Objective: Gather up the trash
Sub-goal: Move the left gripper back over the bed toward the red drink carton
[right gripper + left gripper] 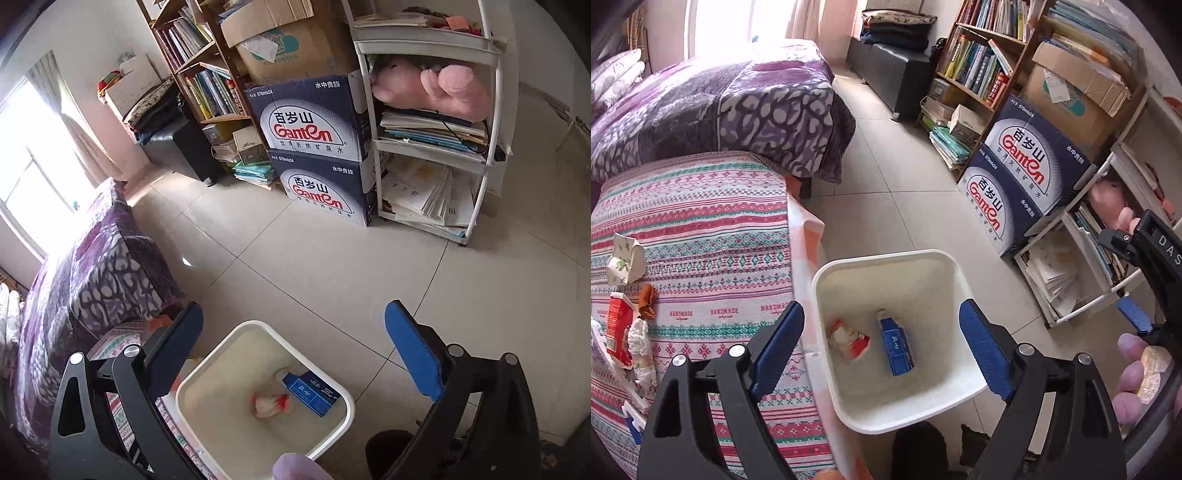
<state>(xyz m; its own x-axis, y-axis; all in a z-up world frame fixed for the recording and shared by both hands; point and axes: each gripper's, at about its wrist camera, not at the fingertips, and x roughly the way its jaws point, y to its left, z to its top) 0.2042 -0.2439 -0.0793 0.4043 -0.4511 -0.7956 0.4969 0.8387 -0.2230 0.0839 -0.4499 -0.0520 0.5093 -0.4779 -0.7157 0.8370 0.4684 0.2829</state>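
A white bin (886, 258) stands on the floor beside the table; it also shows in the right wrist view (341, 397). Inside lie a blue carton (895, 347) (312, 393) and a crumpled red-and-white wrapper (849, 339) (271, 404). My left gripper (881, 338) is open and empty above the bin. My right gripper (293, 345) is open and empty above the bin's far rim. On the patterned tablecloth (713, 258) at the left lie a crushed white paper cup (626, 260), a red carton (618, 328), an orange scrap (647, 301) and crumpled white paper (641, 345).
Two stacked Ganten water boxes (1023, 173) (314, 147), a bookshelf (979, 62) and a white shelf rack (436, 122) with a pink plush toy line the wall. A bed with a purple blanket (720, 103) stands beyond the table. Tiled floor (332, 266) lies between.
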